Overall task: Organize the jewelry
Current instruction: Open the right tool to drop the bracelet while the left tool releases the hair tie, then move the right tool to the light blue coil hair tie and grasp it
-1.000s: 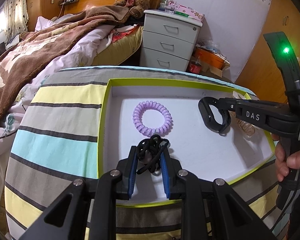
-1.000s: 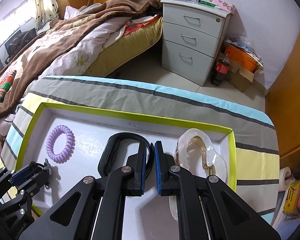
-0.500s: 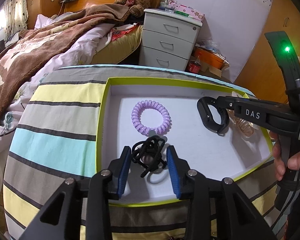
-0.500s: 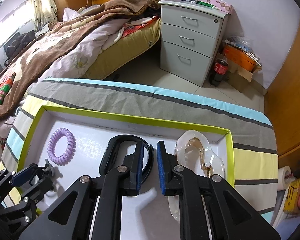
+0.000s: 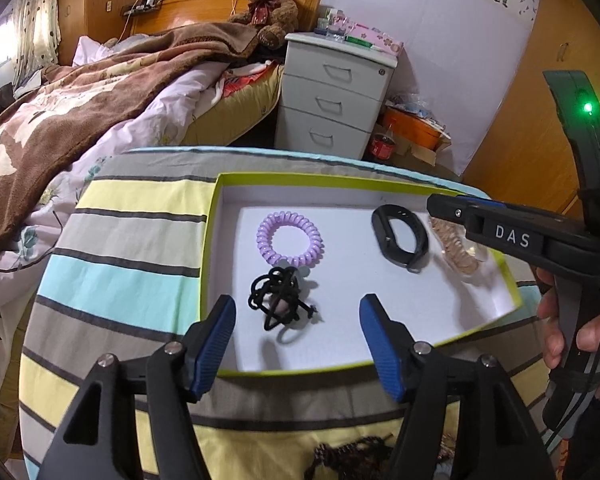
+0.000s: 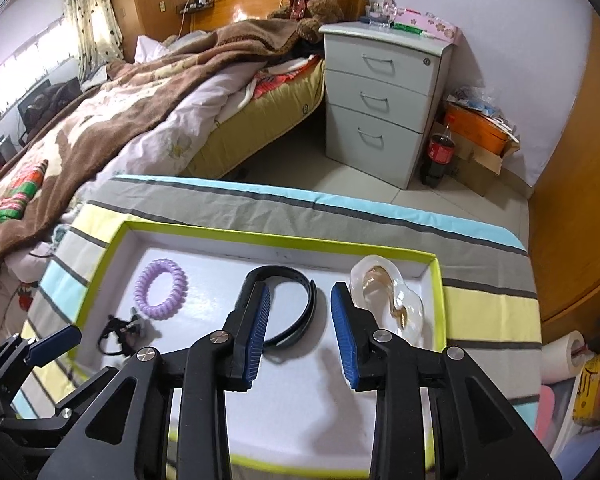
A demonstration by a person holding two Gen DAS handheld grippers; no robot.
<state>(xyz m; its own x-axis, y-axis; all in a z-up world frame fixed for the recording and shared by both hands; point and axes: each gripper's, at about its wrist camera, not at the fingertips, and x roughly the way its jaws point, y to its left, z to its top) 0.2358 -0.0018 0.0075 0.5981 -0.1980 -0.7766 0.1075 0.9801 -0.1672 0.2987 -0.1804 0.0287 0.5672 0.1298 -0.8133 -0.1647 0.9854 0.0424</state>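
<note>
Now that both tongs, the left tongs (image 5: 296, 340) and right tongs (image 6: 300, 332), have just spread and pinch nothing, lift straight clear (no snagging): black cord (image 5: 278, 304) near the tray (image 5: 508, 276) front-left corner, black band (image 6: 292, 312) mid-tray.

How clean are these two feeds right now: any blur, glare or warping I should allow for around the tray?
Left wrist view: the black cord tangle is slightly motion-smeared, the tray rim bows from fisheye, corners are vignetted black, and the green LED blooms. Right wrist view: sharp, soft gripper shadows on the tray floor, the window is blown out, and the clear bag shows faint sheen.
</note>
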